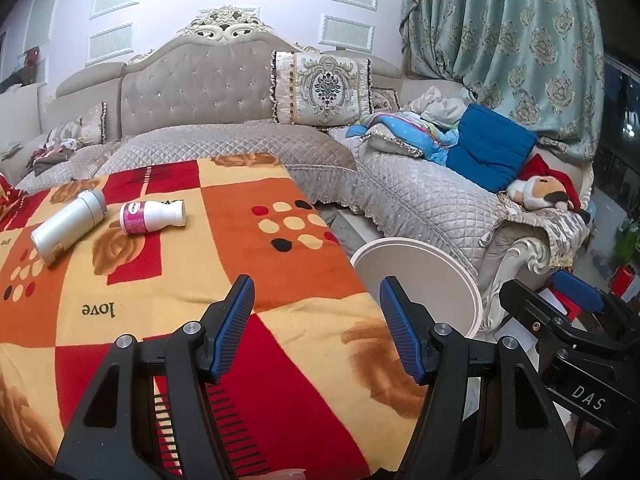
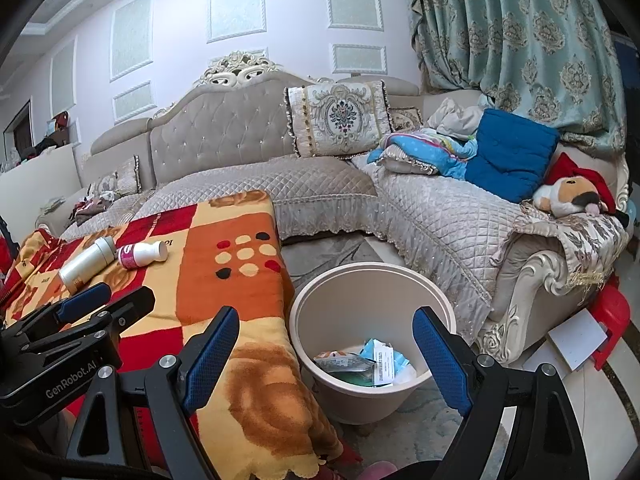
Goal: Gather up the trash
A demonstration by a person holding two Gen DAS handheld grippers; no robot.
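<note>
- Left wrist view: the left gripper (image 1: 316,328) hangs released over the patterned blanket (image 1: 248,248), its blue pads apart with nothing between them. Far to the left lie two bottles on their sides, just beside each other: a white bottle (image 1: 66,226) and a smaller pink-labelled bottle (image 1: 152,216). The bin (image 1: 460,276) shows only its rim past the blanket's right edge.
- Both bottles look like light, rigid plastic, likely empty, with smooth round walls that could roll or slip. I would grip each across the middle of its body, pads square to its long axis, not at the narrow neck.
- Right wrist view: the right gripper (image 2: 324,356) is released too, jaws wide and empty, poised over the bin (image 2: 304,300), which stands on the floor just right of the blanket (image 2: 240,300) and already holds some wrappers (image 2: 360,360). The white bottle (image 2: 86,264) and pink-labelled bottle (image 2: 142,255) lie far left; the left gripper (image 2: 96,304) is near left.
</note>
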